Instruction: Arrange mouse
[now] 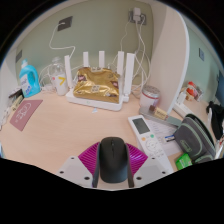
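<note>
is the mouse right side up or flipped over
Right side up: the mouse shows its rounded black top and scroll wheel, sitting between the pink pads of the tongs. Whether the pads press on it, cannot tell.

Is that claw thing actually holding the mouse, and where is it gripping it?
Yes, it appears so: the gripper holds the black computer mouse by its two long sides, one pink pad pressing on each flank.

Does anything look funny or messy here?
A bit. A crinkly gold snack bag lies on top of the white router, an odd spot for it. The black mouse sits straight between the tongs, beside the white remote. Nothing looks spilled or broken.
</note>
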A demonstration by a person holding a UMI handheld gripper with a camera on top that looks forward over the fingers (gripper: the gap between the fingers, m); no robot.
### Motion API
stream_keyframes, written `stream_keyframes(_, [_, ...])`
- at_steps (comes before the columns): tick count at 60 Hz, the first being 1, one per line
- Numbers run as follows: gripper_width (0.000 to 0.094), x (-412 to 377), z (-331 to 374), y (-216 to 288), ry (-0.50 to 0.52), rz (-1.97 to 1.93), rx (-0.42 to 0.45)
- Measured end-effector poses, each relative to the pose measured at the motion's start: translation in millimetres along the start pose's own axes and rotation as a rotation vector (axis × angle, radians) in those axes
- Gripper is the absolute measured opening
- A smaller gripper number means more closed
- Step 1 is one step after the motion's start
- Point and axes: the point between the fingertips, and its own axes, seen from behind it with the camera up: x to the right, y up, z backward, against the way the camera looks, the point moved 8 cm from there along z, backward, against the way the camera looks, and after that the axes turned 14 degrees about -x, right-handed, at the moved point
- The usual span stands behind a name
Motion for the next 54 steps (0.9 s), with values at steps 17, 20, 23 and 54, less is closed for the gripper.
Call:
stream_keyframes(17, [0.0357, -7, 32, 26, -0.119, -0.095, 0.034])
stream_keyframes(20, [0.0355, -12, 52, 45, -0.141, -0.124, 0.083])
stream_keyframes(23, [0.0356, -18, 76, 68, -0.164, -0.155, 0.133])
stream_keyframes(54, [0.0353, -409, 44, 185, 0.058, -0.096, 0.179])
